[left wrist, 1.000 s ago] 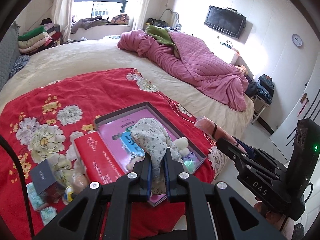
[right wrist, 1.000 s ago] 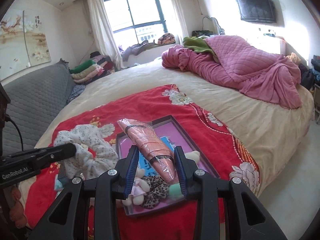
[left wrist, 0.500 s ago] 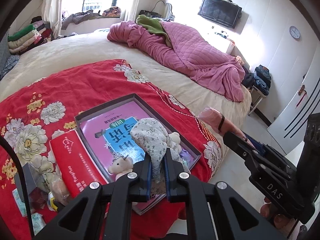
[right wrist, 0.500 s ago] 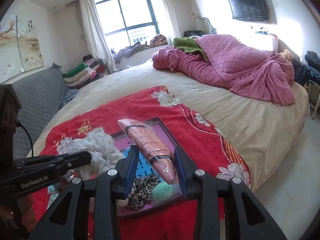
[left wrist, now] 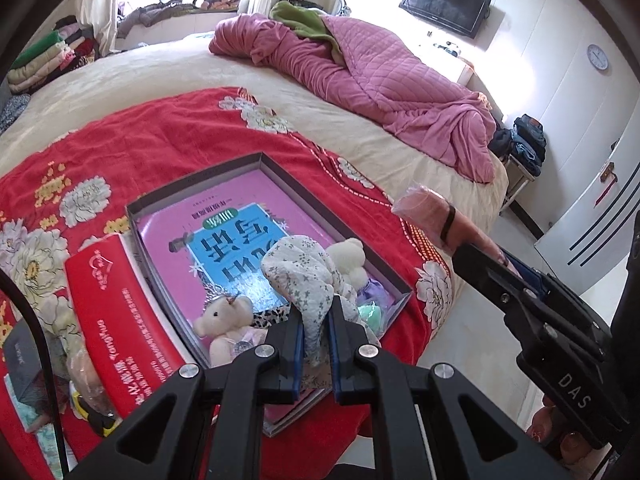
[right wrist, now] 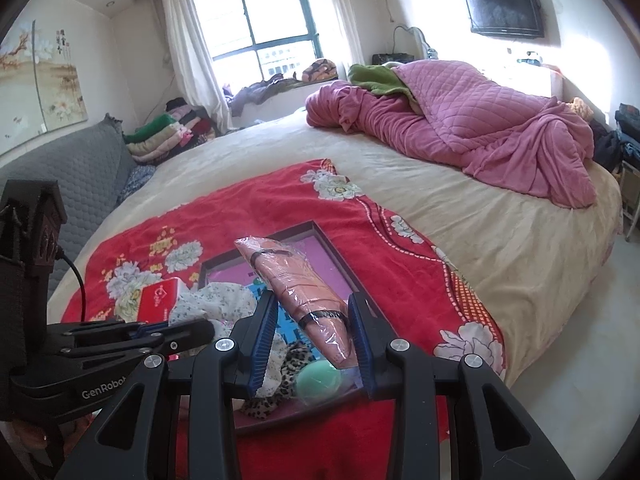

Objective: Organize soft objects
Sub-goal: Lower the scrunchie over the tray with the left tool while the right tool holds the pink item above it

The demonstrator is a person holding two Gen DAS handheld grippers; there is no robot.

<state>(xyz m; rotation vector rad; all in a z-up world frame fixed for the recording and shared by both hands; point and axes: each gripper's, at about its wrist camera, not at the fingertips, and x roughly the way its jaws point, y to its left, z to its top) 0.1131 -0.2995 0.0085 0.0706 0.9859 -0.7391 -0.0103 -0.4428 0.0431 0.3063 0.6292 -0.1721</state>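
Note:
My left gripper (left wrist: 315,320) is shut on a white star-print cloth (left wrist: 304,268), which hangs over the near end of a shallow dark box (left wrist: 192,182) with a pink printed bottom. Inside the box lie a small white plush unicorn (left wrist: 224,316), a cream plush (left wrist: 350,258), a leopard-print piece (right wrist: 288,368) and a mint-green ball (right wrist: 318,384). My right gripper (right wrist: 314,332) is shut on a salmon-pink bundle wrapped in plastic (right wrist: 296,284), held above the same box. In the left wrist view that bundle (left wrist: 432,216) sticks out at the right.
The box rests on a red flowered blanket (left wrist: 160,132) near the foot of a beige bed (right wrist: 500,232). A red box (left wrist: 116,320) and small packets lie to its left. A pink quilt (left wrist: 376,80) is heaped at the far side. Bare floor (right wrist: 580,360) is on the right.
Both grippers have sunk toward the box with their loads. The star-print cloth now hangs closer over the toys, and the box looks larger in both views.

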